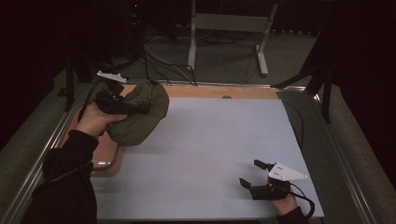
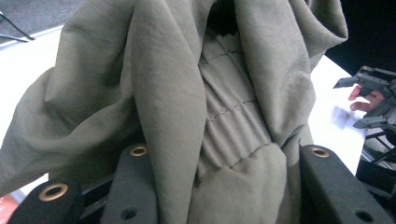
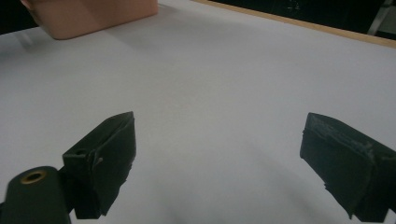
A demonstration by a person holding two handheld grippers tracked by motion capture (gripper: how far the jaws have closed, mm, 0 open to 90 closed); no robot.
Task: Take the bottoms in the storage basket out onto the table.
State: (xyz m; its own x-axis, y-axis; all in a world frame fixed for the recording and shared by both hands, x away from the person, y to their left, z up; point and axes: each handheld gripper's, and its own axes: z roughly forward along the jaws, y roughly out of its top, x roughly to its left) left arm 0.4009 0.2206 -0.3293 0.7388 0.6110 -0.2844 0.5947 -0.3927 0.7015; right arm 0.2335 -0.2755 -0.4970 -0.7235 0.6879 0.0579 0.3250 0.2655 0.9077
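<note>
Left tool (image 2: pixel 224 186) clamped on olive cloth (image 2: pixel 187 93), right tool (image 3: pixel 219 158) wide open

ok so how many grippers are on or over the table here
2. The left gripper is at the table's far left, jaws shut on the olive green garment, held over the pink tray. The right gripper sits at the near right, jaws open, nothing between them.

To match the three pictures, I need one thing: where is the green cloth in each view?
High view: green cloth at upper left, clamped in the left gripper.
Left gripper view: cloth bunched between the jaws, across most of the picture.
Right gripper view: not in it.
Shared landmark: the white table.
</note>
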